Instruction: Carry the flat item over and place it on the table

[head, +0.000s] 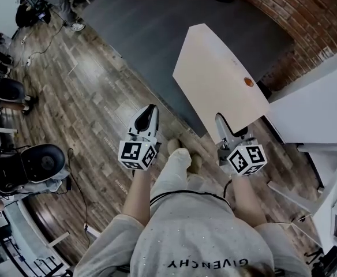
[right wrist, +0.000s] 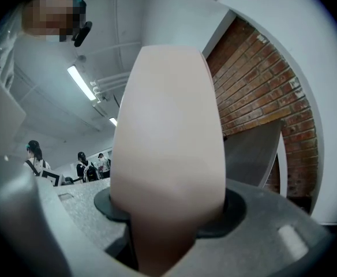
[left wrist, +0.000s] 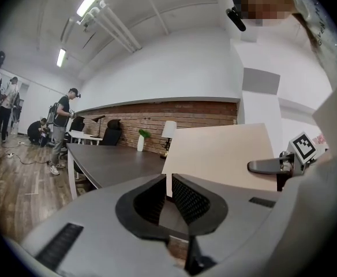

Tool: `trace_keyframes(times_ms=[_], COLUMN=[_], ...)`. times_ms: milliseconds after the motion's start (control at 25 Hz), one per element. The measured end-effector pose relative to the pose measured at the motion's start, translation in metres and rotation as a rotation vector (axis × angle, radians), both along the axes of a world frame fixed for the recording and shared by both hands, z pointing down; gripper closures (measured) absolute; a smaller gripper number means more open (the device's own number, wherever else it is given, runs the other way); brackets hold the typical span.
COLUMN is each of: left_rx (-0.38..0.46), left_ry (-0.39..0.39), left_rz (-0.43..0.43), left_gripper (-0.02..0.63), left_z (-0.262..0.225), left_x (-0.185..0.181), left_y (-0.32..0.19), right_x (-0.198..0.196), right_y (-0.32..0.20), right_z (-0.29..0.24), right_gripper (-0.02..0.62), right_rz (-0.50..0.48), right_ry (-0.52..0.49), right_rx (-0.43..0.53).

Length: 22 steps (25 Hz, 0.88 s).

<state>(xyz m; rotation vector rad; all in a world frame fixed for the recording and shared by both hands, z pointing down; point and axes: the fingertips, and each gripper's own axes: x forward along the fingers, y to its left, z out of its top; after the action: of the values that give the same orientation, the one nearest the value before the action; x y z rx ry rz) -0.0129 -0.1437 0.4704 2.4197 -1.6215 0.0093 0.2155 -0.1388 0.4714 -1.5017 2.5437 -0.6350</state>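
My right gripper (head: 226, 127) is clamped on the near edge of the flat beige board (head: 214, 74). In the right gripper view the board stands up from between the two jaws and fills the middle of the frame, with the dark pads pressed to either side of it. My left gripper (head: 147, 115) has its jaws drawn together with only a thin slit between them and nothing in them. In the head view it sits left of centre, well apart from the board.

The board is in the air, held by that one edge only. It reaches from the right gripper up toward the upper middle of the head view. A small round brown spot (head: 248, 82) sits near its right edge. The far part of the board overlaps the edge of the dark grey table (head: 151, 22), which fills the top centre. I cannot tell whether the board touches it.

A wooden floor (head: 82, 97) runs down the left side. A brick wall (head: 284, 10) takes the upper right corner, and white furniture (head: 318, 111) stands at the right edge.
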Motion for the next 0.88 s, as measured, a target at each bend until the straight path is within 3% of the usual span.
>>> trace_keyframes(times_ms=[520,880], left_rx=[-0.009,-0.025], left_ry=[0.018,0.038], left_rz=[0.029,0.022], left_gripper=[0.58,0.58], left_z=[0.005,0.008], left_x=[0.002,-0.018], left_y=[-0.035,-0.066], right_x=[-0.018,-0.047], right_y=[-0.041,-0.083], right_z=[0.005,0.004], right_gripper=[0.319,0.316], right_rz=[-0.012,-0.015], right_ry=[-0.057,-0.109], right_rx=[-0.048,-0.097])
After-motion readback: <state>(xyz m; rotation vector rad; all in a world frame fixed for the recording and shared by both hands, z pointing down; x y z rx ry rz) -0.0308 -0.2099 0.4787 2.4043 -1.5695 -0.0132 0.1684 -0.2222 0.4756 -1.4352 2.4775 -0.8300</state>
